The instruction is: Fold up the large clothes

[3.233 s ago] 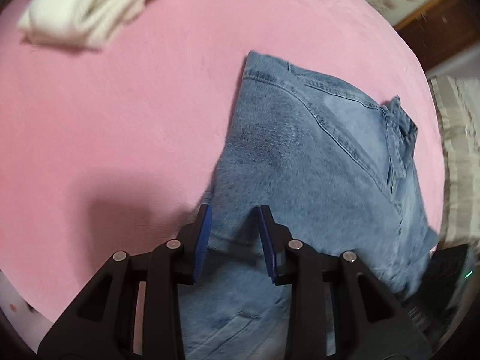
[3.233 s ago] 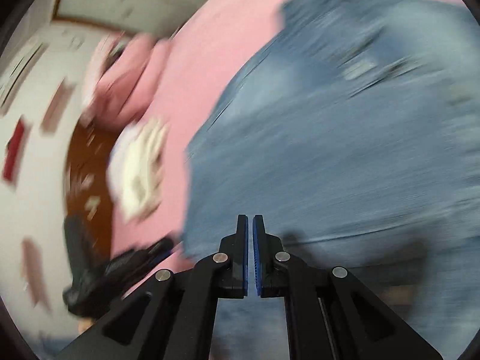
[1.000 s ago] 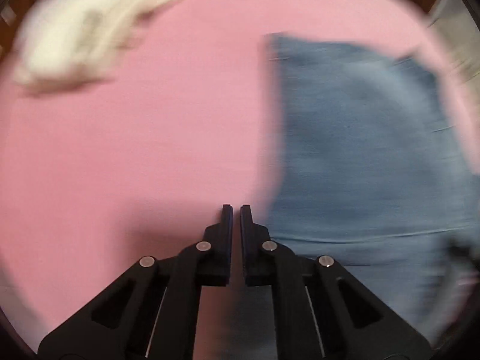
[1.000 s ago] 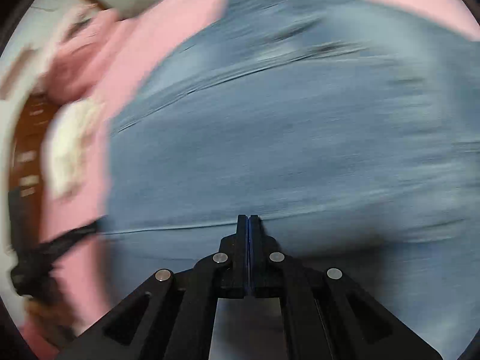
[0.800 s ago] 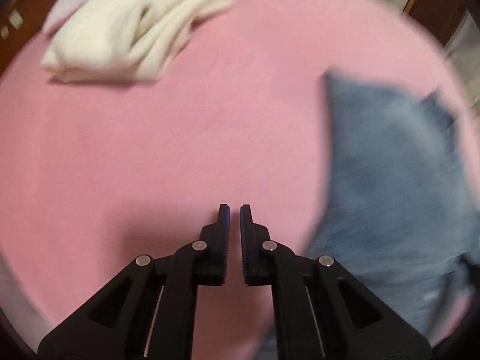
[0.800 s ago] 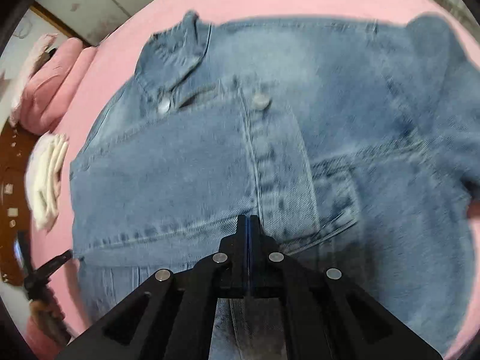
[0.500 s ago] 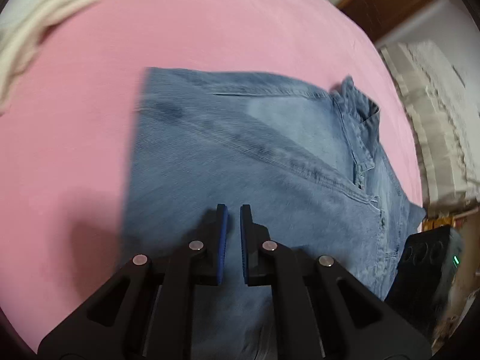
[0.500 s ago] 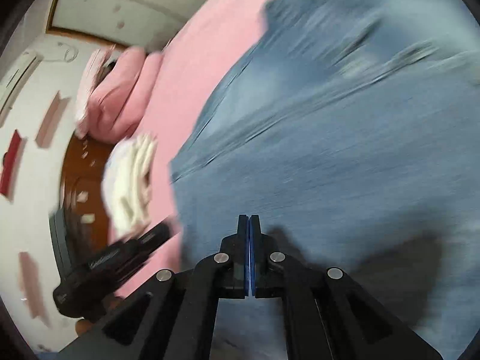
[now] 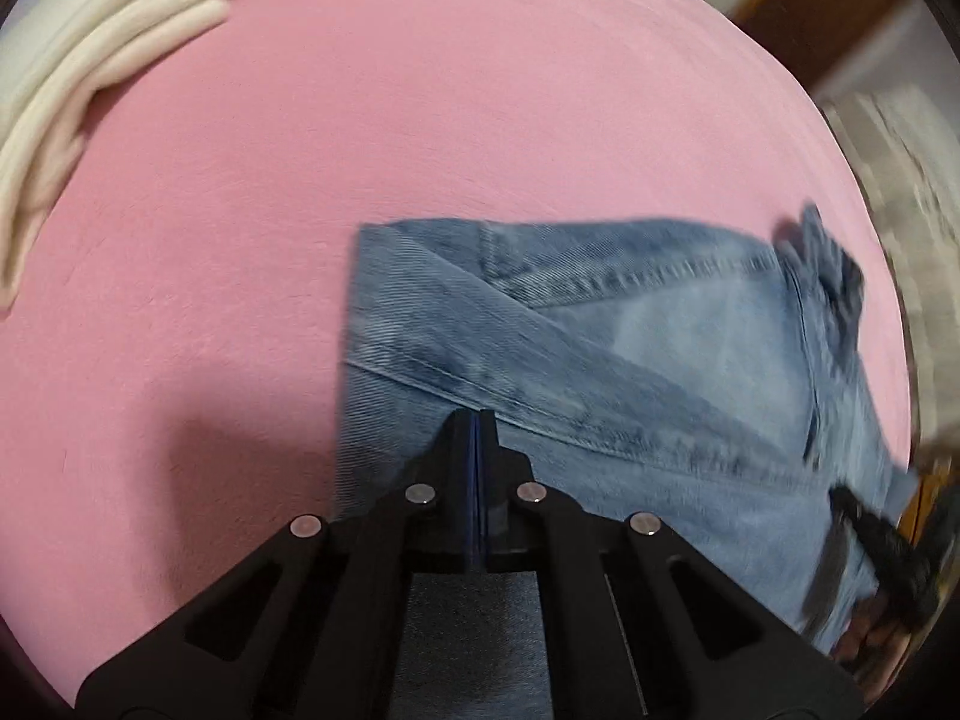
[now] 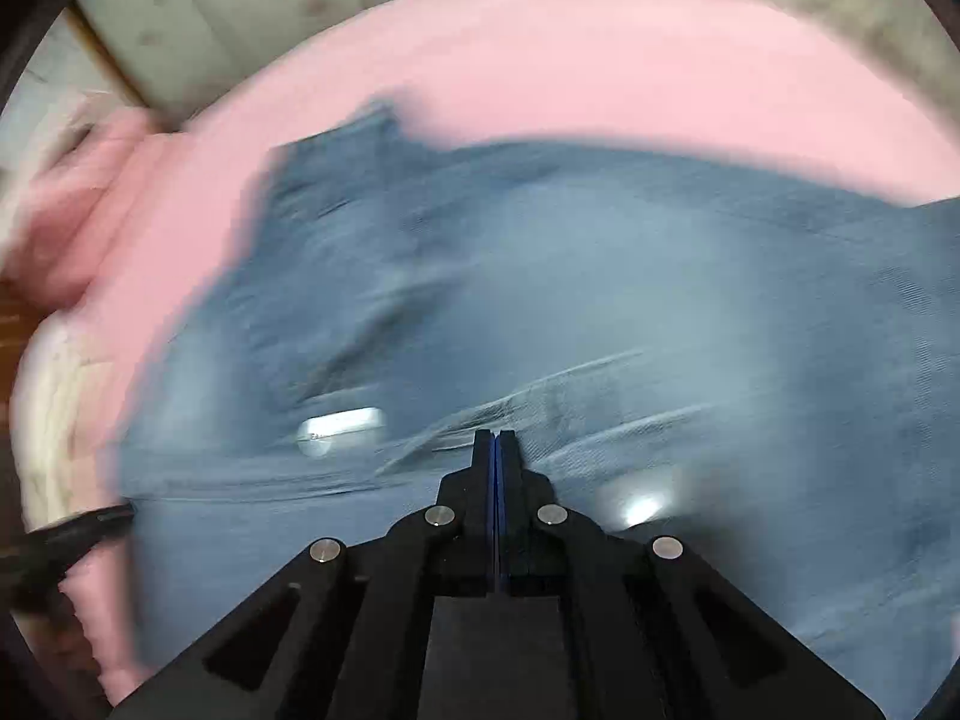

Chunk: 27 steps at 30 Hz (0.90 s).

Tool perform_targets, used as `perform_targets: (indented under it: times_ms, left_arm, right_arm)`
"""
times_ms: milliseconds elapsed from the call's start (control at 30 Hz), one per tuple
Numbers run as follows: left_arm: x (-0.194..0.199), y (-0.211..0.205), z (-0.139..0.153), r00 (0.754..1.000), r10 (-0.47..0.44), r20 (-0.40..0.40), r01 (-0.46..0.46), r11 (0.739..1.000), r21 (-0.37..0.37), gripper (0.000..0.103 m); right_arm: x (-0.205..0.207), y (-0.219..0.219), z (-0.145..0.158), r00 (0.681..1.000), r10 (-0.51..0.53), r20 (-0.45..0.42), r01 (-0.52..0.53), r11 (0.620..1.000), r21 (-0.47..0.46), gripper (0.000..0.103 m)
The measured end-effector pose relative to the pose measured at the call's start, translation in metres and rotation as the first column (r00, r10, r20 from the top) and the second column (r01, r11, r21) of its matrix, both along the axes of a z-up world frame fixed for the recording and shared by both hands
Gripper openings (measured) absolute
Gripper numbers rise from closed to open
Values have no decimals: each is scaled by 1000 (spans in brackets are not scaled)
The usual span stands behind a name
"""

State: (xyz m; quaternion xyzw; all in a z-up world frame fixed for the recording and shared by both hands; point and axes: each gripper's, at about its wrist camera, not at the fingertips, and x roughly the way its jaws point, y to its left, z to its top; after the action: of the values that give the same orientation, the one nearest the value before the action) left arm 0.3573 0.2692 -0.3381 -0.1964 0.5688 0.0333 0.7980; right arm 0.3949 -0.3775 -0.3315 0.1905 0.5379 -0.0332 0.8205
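lying flat on the pink bedsheet [image 9: 420, 120], the denim jacket [image 9: 630, 360] is the thing everything else sits around. in the left wrist view its straight folded edge runs down the middle, with a stitched seam crossing the cloth on a slant and the collar [image 9: 831, 276] bunched at the far right corner of the jacket. the left gripper [image 9: 476, 420] points down over the jacket near that seam, its fingers pressed together with no cloth between them. in the right wrist view the jacket [image 10: 600, 312] is heavily blurred and fills most of the picture; the right gripper [image 10: 495, 438] hangs over a crease in it, fingers likewise pressed together and pinching nothing. whether either tip touches the denim i cannot tell. well apart from the jacket, toward the far left of the sheet, lies a folded cream garment [image 9: 90, 72]. beyond the jacket in the right view, pink pillows [image 10: 78, 204] rest at the bed's edge.
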Motion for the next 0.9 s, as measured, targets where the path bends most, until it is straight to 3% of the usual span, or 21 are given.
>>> perform_targets:
  times_ms: [33, 67, 133, 200, 267, 333, 367, 433, 533, 633, 700, 733, 800, 833, 900]
  left_arm:
    - [-1, -2, 4, 1000, 9, 1, -9, 1000, 10, 1]
    - [-3, -6, 10, 1000, 2, 12, -3, 1000, 18, 1]
    - [-7, -22, 21, 996, -75, 56, 77, 996, -38, 1]
    - [-11, -50, 24, 991, -134, 29, 136, 987, -88, 1]
    - [-16, -68, 18, 989, -148, -18, 144, 979, -142, 1]
    - [-25, -79, 6, 989, -131, -68, 118, 979, -164, 1]
    - [-29, -81, 1, 990, -115, -83, 101, 981, -163, 1]
    - [-39, -70, -7, 992, -71, -105, 52, 983, -174, 1]
    - [-58, -30, -11, 993, 32, -116, -48, 990, -135, 1]
    - [-72, 4, -7, 989, 90, -121, -93, 996, -18, 1]
    - [-78, 18, -2, 980, 149, -130, -150, 989, 5, 1]
    - [-81, 24, 1, 976, 173, -131, -173, 985, 6, 1]
    - [-84, 21, 10, 974, 192, -119, -194, 981, -9, 1]
    - [-86, 15, 15, 978, 182, -103, -187, 982, -35, 1]
    - [-92, 0, 25, 987, 142, -80, -149, 984, -93, 1]
  right_arm:
    - [-2, -1, 3, 1000, -29, -2, 29, 1000, -2, 0]
    - [-4, 8, 10, 999, -36, 1, 36, 997, -70, 0]
    - [-9, 37, 18, 997, 59, 44, -57, 997, -45, 0]
    - [-15, 74, 19, 985, 155, 81, -162, 983, 89, 0]
    - [-20, 120, 5, 974, 212, 84, -228, 933, 280, 0]
    - [-27, 157, -12, 968, 249, 28, -240, 892, 384, 0]
    - [-27, 168, -20, 966, 258, -10, -235, 892, 385, 0]
    - [-31, 173, -32, 968, 247, -40, -219, 915, 339, 0]
    - [-38, 126, -33, 991, 130, -40, -111, 941, 320, 0]
    - [-49, 70, -21, 998, 67, -15, -63, 983, 172, 0]
    - [-47, 46, -8, 999, -4, -52, -1, 995, -101, 0]
    - [-45, 35, -2, 999, -23, -41, 17, 991, -136, 0]
    - [-44, 15, 3, 993, -106, -58, 105, 994, -30, 0]
    - [-44, 12, 6, 987, -144, -71, 142, 989, -37, 0]
    - [-46, 26, 13, 992, -106, -65, 104, 994, -26, 0]
